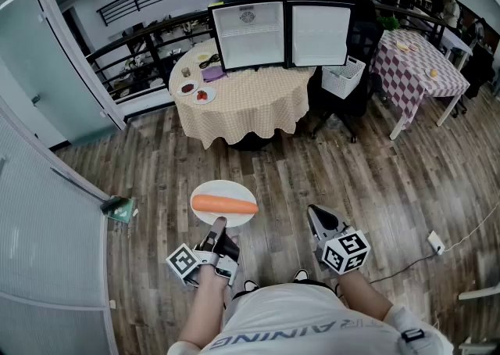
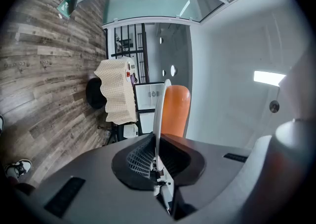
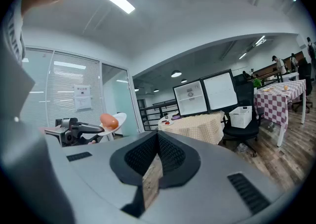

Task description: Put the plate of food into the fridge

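A white plate (image 1: 226,192) carrying one orange carrot (image 1: 224,205) hangs level over the wooden floor in front of me. My left gripper (image 1: 216,226) is shut on its near rim. In the left gripper view the plate (image 2: 159,112) stands edge-on between the jaws, with the carrot (image 2: 176,112) to its right. My right gripper (image 1: 316,215) is shut and holds nothing, a little to the right of the plate. The small fridge (image 1: 250,33) stands open on a round table (image 1: 242,103) well ahead, its door (image 1: 320,33) swung to the right. The right gripper view also shows the fridge (image 3: 190,97) and the carried plate (image 3: 117,118).
Small dishes (image 1: 195,91) sit on the round table's left side. A black chair (image 1: 344,103) and a white basket (image 1: 344,78) stand to its right, with a red-checked table (image 1: 414,64) beyond. A glass partition (image 1: 39,213) runs along my left. A green object (image 1: 119,209) and a power strip (image 1: 435,242) lie on the floor.
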Demonstrator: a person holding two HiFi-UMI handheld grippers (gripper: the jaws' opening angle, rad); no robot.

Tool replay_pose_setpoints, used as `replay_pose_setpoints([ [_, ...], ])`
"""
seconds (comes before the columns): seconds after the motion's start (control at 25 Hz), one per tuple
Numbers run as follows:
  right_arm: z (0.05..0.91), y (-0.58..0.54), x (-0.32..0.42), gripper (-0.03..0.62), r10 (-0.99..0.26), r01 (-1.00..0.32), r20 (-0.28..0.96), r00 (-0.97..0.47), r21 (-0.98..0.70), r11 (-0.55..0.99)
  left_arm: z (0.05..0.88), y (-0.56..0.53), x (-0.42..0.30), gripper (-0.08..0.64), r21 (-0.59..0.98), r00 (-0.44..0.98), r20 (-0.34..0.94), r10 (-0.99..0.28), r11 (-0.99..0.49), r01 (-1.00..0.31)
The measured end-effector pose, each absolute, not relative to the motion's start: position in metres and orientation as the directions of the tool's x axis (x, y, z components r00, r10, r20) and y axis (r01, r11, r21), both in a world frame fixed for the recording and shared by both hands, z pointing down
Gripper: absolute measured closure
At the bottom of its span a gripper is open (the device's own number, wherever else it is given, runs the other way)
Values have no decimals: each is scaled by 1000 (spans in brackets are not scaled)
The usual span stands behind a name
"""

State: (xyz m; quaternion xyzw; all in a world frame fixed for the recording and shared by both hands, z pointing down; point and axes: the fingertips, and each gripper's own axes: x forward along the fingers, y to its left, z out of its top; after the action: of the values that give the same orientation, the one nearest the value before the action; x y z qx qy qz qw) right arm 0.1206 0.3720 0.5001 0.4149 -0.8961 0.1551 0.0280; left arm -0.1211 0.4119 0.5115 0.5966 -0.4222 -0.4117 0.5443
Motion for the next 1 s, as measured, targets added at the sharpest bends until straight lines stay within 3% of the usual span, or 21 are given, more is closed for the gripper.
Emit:
replay_pose_setpoints([
  [1.0, 509, 341, 132, 569, -690, -696, 157, -706, -337, 634, 512, 396, -101, 534, 997, 268, -10, -963, -30, -72],
])
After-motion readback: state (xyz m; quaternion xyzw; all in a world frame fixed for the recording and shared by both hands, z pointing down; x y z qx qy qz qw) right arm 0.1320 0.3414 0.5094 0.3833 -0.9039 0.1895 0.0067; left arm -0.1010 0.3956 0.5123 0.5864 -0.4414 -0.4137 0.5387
